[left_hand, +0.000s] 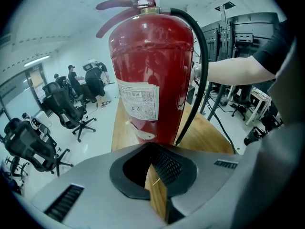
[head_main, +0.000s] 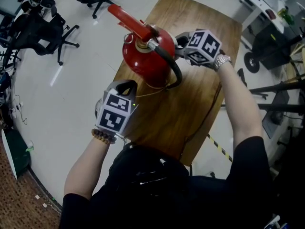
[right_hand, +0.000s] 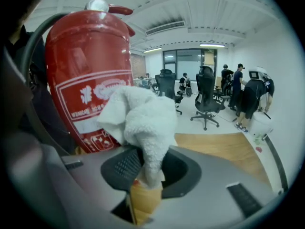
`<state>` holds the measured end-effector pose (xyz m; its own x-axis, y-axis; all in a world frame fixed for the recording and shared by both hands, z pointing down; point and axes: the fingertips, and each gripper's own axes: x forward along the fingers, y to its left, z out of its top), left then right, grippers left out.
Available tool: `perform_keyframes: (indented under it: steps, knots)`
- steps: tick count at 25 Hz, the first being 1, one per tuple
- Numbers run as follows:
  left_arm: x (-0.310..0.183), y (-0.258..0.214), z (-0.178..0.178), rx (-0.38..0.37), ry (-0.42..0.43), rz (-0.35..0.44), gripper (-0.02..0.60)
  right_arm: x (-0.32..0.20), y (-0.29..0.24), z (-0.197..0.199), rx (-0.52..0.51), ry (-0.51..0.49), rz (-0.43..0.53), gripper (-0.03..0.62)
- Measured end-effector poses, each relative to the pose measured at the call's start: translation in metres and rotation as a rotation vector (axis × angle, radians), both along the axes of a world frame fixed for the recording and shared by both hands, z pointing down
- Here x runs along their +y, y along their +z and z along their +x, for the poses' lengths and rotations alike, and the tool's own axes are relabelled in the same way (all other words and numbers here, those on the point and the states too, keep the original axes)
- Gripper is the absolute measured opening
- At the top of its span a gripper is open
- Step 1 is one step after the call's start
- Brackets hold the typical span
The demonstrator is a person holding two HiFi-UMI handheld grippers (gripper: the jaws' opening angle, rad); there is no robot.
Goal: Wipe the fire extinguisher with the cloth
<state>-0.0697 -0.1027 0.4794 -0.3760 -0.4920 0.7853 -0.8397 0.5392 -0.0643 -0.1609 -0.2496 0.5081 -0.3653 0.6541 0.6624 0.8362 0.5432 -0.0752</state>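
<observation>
Red fire extinguisher (head_main: 150, 63) stands upright on a wooden table (head_main: 200, 94). Right gripper (right_hand: 145, 173), jaws clamped on a fluffy white cloth (right_hand: 143, 118), holds it at the cylinder's side, apparently to rub the paint. Left gripper (left_hand: 151, 166) hovers near the base with its jaws closed on nothing, likely ready to steady the cylinder.

— Straight ahead?
— Red fire extinguisher (left_hand: 152, 70), upright on the wooden table (left_hand: 205, 135), just beyond the left gripper (left_hand: 153, 162). Black hose (left_hand: 204, 56) curving down its right side; white label (left_hand: 138, 99) facing the camera.
— Jaws?
— Closed together, nothing between; only table wood showing below.
— Around?
— Bare forearm (left_hand: 228, 71) behind the hose at right; office chairs (left_hand: 66, 111) and standing people (left_hand: 95, 82) far left.
</observation>
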Motion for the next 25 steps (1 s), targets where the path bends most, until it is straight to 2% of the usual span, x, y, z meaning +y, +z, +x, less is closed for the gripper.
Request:
perform_keyframes:
  steps: [25]
  knots:
    - [0.010, 0.020, 0.003, 0.034, -0.040, -0.028, -0.002, -0.009, 0.133, 0.007, 0.147, 0.131, 0.071, 0.112]
